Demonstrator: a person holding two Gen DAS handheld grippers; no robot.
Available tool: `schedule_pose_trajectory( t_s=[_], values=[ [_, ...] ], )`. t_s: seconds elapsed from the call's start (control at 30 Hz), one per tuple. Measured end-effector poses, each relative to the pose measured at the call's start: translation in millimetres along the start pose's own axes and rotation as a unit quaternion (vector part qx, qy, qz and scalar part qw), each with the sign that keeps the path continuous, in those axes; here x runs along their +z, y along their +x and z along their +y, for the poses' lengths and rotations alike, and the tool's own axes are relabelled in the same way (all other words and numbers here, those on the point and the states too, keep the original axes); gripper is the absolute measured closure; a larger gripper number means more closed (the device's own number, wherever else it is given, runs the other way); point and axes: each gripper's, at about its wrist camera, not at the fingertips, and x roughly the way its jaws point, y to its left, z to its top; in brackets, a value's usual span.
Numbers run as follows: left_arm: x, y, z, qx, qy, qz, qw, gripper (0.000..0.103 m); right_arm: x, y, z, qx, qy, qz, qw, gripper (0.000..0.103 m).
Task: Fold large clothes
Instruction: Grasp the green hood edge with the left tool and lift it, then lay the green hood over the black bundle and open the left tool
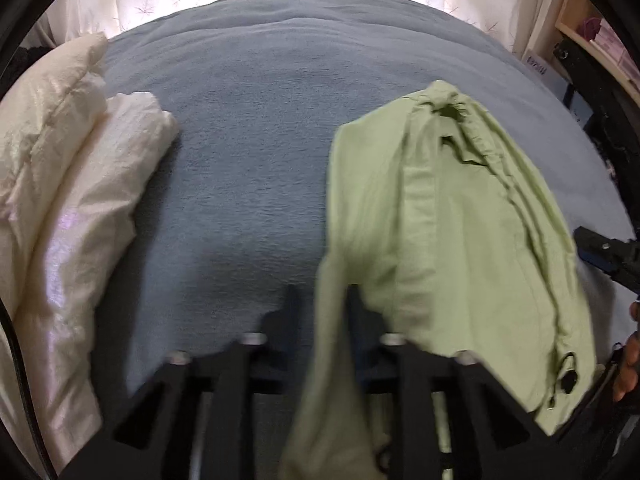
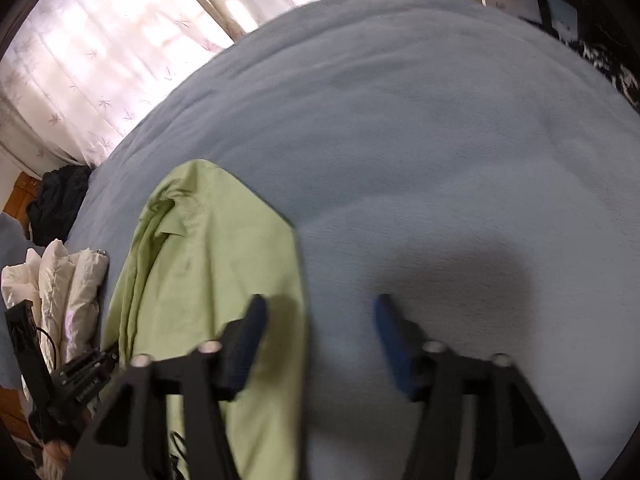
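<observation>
- On the bed (image 1: 248, 128), covered in a soft, nubby blue-grey blanket, I see the light green garment (image 1: 460, 216) lying in a long folded heap, its drawstring hem crumpled.
- Left of it sit puffy, crinkled cream bedclothes (image 1: 72, 184).
- My left tool (image 1: 320, 300) tilts steeply down; a loose strip of green cloth hangs between its fingers, though I cannot tell whether they pinch it.
- My right tool (image 2: 320, 308) stands wide over the garment's right edge, gripping nothing.
</observation>
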Motion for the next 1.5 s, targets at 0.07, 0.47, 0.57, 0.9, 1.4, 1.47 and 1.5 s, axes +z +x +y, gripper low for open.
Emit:
schedule_pose_trajectory(
  t_s=[0.07, 0.47, 0.57, 0.9, 1.4, 1.47, 1.5],
  values=[
    [2.1, 0.4, 12.4, 0.025, -0.005, -0.001, 0.9997, 0.024, 0.5, 4.1, -1.1, 0.02, 0.006, 0.0, 1.0, 0.043],
    [-0.7, -2.1, 11.4, -0.042, -0.017, -0.018, 0.9988, 0.102, 1.4, 27.4, 53.1, 0.041, -0.032, -0.014, 0.999, 0.095],
    [-6.1, -26.0, 9.9, -0.029, -0.02, -0.043, 0.9984, 0.103, -4.1, -2.1, 63.6, 0.066, -0.043, -0.05, 0.996, 0.097],
    [-97.6, -167.6, 72.0, -0.068, -0.033, -0.144, 0.9867, 0.102, -92.7, -157.0, 93.3, 0.181, -0.149, -0.119, 0.965, 0.095],
    [-284.9, -178.5, 97.5, -0.066, -0.045, -0.014, 0.9967, 0.1, -280.7, -191.8, 39.6, 0.04, -0.162, 0.017, 0.986, 0.072],
    [-293.7, -185.9, 98.2, -0.076, -0.045, -0.014, 0.996, 0.1, -288.9, -199.2, 42.8, 0.046, -0.158, 0.018, 0.986, 0.072],
    [-297.9, -193.5, 97.0, -0.081, -0.045, -0.016, 0.9956, 0.099, -294.8, -204.3, 46.6, 0.048, -0.159, 0.018, 0.986, 0.072]
  ],
)
